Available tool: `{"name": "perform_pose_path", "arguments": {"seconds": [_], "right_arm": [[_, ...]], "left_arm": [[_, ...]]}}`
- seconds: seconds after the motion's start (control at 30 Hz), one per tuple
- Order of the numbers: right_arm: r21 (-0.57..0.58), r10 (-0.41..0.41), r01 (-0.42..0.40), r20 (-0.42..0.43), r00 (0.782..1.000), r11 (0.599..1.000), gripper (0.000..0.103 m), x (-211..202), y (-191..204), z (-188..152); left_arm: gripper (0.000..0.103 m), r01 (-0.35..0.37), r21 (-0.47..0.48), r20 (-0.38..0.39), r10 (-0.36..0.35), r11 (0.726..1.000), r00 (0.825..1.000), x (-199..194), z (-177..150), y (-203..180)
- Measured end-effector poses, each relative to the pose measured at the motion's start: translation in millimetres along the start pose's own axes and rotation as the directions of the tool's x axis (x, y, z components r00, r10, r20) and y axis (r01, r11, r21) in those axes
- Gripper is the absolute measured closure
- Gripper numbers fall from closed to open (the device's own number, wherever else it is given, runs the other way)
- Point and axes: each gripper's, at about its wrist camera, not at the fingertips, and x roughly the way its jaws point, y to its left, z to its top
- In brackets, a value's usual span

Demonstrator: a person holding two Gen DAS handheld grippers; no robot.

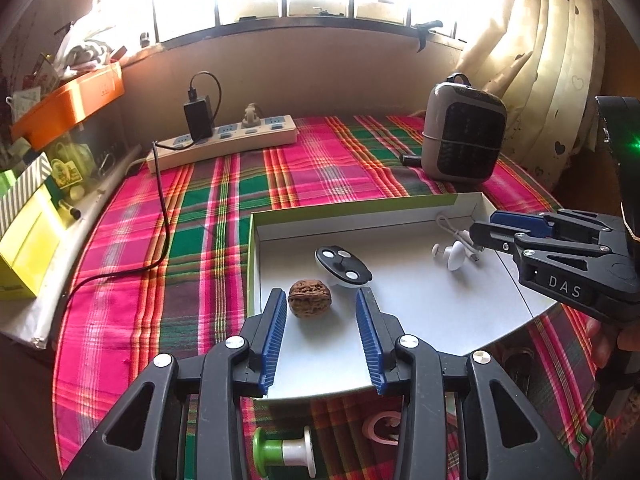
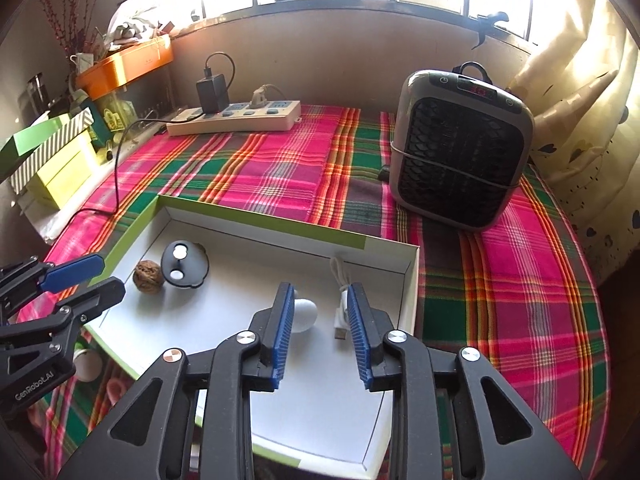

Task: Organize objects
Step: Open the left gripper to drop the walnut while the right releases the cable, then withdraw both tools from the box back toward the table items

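1. Your left claw (image 1: 322, 336) stands partly open and holds nothing. The walnut (image 1: 310, 297) lies just past its fingertips, low and centre in the left wrist view, closer to the left blue pad than to the right one, and it rests on the floor of the white box (image 1: 400, 208).

2. Your right claw (image 2: 318, 334) is also partly open and empty. The white round-headed knob (image 2: 304, 314) sits on the box floor just behind its left pad, and the white USB cable (image 2: 340, 316) lies just inside its right pad, its plug end pointing toward the bottom of the frame. Neither pad presses on either thing.

3. The black oval piece with white discs (image 1: 342, 270) lies just beyond the walnut, toward the middle of the frame, touching or almost touching it; which, you cannot tell.

4. The relation that matters next, as a judgement: the things not yet in the box lie below your left claw, at the bottom edge of the left wrist view. The green-and-white spool (image 1: 284, 454) rests on the plaid cloth (image 1: 200, 200) with its long axis running left to right across the frame, and a pink ring-shaped thing (image 1: 380, 426) lies just to its right, partly hidden behind the claw.

5. Your left claw looks the nearer one to the spool, so it would have to draw back toward the frame's bottom edge.
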Motion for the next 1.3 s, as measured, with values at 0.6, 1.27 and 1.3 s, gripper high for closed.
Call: {"name": "perform_pose_path", "arguments": {"seconds": [0.6, 1.27, 1.3], "right_arm": [[0.007, 0.017, -0.018, 0.066, 0.998, 1.000, 0.061, -50.4, 24.6, -34.3], [0.059, -0.010, 0.010, 0.014, 1.000, 0.998, 0.037, -60.0, 34.2, -95.3], [0.061, -0.014, 0.013, 0.010, 1.000, 0.998, 0.037, -59.3, 34.9, -97.2]], "left_arm": [[0.067, 0.001, -0.072, 0.057, 0.003, 0.997, 0.998, -42.2, -26.5, 15.5], [0.063, 0.049, -0.186, 0.003, -0.049, 0.981, 0.999, -53.5, -85.9, 49.6], [0.063, 0.052, -0.185, -0.002, -0.054, 0.981, 0.999, -52.6, -87.4, 49.4]]}}
